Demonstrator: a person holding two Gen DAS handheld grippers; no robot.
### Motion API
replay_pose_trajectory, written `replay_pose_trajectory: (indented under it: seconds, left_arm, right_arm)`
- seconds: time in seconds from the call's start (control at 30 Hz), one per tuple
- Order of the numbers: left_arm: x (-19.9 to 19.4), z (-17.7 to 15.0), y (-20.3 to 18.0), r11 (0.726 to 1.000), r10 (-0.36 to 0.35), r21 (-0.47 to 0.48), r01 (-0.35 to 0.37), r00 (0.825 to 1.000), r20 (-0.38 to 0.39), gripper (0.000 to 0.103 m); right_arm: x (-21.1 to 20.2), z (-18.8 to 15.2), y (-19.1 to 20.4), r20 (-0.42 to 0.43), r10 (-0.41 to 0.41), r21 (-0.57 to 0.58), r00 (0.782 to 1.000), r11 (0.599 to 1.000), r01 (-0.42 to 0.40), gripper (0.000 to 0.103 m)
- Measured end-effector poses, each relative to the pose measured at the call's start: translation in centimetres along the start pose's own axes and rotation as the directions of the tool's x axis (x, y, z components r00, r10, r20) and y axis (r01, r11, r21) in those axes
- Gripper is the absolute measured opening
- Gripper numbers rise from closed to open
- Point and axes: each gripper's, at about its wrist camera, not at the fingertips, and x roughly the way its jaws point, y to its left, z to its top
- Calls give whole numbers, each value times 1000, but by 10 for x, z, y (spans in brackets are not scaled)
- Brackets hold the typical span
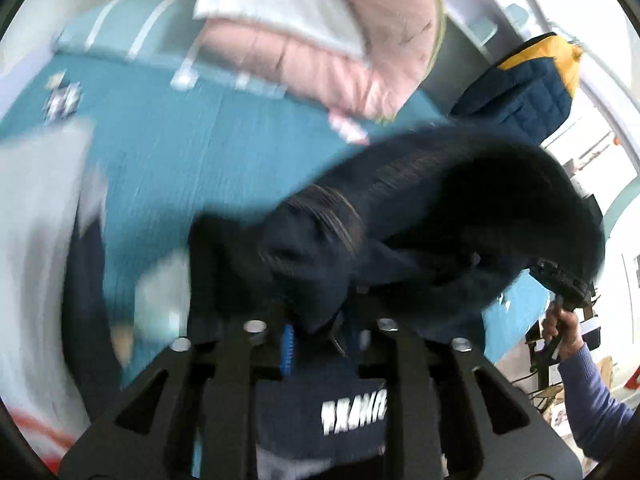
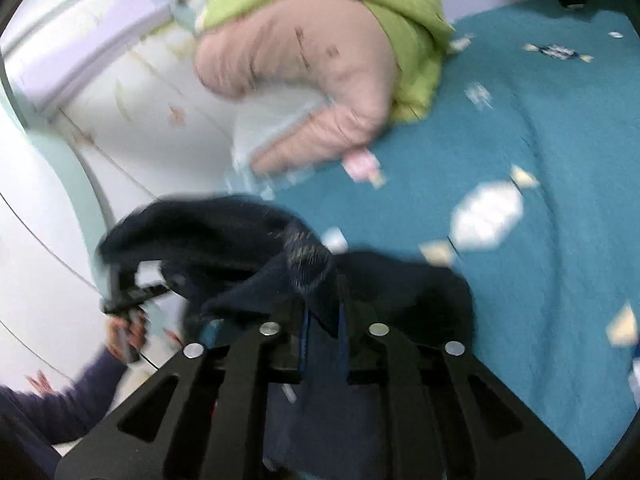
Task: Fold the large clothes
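A dark navy garment [image 1: 440, 216] with white lettering hangs in the air between my two grippers, above a teal bedspread [image 1: 180, 160]. My left gripper [image 1: 316, 316] is shut on a bunched edge of it. My right gripper [image 2: 324, 320] is shut on another edge of the garment [image 2: 224, 236]. The right gripper also shows in the left wrist view [image 1: 560, 280], and the left gripper in the right wrist view [image 2: 132, 292], each holding the cloth. Both views are motion-blurred.
A pink and lime-green padded jacket [image 2: 320, 68] lies on the far part of the bed [image 2: 520, 140]. A navy and yellow quilted jacket [image 1: 528, 84] hangs at the right. White cabinets [image 2: 120, 92] stand beside the bed.
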Motion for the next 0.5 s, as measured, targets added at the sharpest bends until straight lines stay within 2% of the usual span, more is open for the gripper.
replay_pose_trajectory:
  seconds: [0.1, 0.2, 0.23, 0.27, 0.33, 0.4, 0.5]
  left_arm:
    - [4, -37, 5, 998, 64, 9, -64, 996, -61, 36]
    - [5, -73, 5, 993, 117, 27, -115, 987, -113, 53]
    - [3, -83, 7, 992, 125, 19, -123, 986, -111, 62]
    - [-1, -91, 10, 992, 127, 9, -127, 986, -106, 66]
    - [-12, -100, 17, 990, 136, -19, -139, 987, -89, 71]
    - [-36, -102, 21, 987, 142, -66, -145, 989, -47, 72]
    - [-67, -93, 15, 988, 119, -107, -111, 991, 65, 73]
  right_arm:
    - [3, -47, -9, -112, -147, 4, 983, 989, 149, 27]
    - [10, -78, -18, -195, -277, 8, 941, 959, 284, 41]
    - [8, -85, -21, -204, -291, 22, 935, 953, 301, 42]
    - [4, -93, -24, -211, -297, 52, 931, 948, 314, 43]
    - [-12, -100, -27, -198, -312, 107, 929, 936, 336, 45]
    - [-26, -96, -19, -154, -290, 137, 945, 941, 311, 45]
    - [-34, -78, 11, -92, -270, 103, 958, 955, 279, 45]
